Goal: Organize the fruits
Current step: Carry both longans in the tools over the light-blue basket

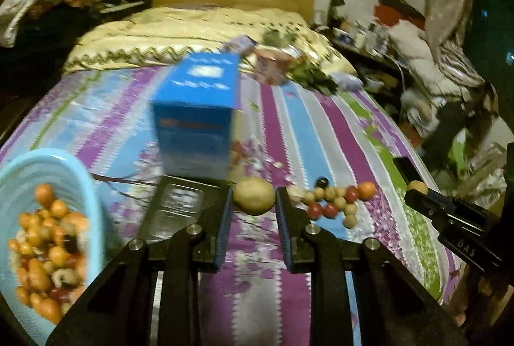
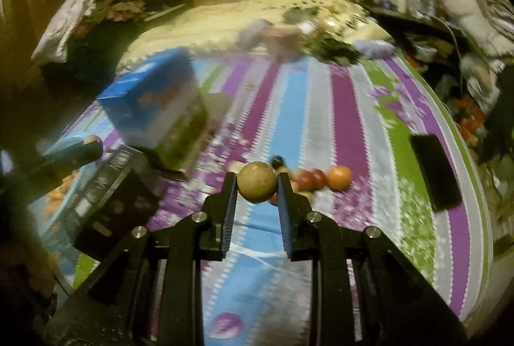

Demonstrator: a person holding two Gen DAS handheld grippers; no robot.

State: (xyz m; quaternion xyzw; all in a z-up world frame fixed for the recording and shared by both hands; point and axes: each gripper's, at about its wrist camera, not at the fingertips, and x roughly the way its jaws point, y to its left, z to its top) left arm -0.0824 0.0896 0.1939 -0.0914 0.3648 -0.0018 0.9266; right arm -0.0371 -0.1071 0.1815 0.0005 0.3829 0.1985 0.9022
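The scene is a bedroom, and the work surface is a bed [image 1: 321,127] covered with a striped purple, blue and green sheet. On the far left of the left wrist view stands a light blue basket [image 1: 64,162], already full of small orange and red fruits. Next to it lies a clear plastic tray [image 1: 175,207], and behind the tray stands a blue box [image 1: 196,117]. In the middle, the left gripper [image 1: 253,201] holds a round tan fruit [image 1: 254,195]; its fingers are narrowed onto the fruit from both sides. Further right lies a loose group of small fruits [image 1: 334,199], tan, red, one dark and one orange, directly on the sheet. The right gripper [image 2: 257,183] also has its fingers pressed on a brown round fruit [image 2: 257,182], just in front of that group. On the far right lies a dark phone [image 2: 435,172], well apart from the fruits. In my judgement the step in hand is carrying picked fruits to a container. The next move probably needs a travel to the left, toward the basket or the tray. The blue box and the other gripper are near this path, so some care is needed.
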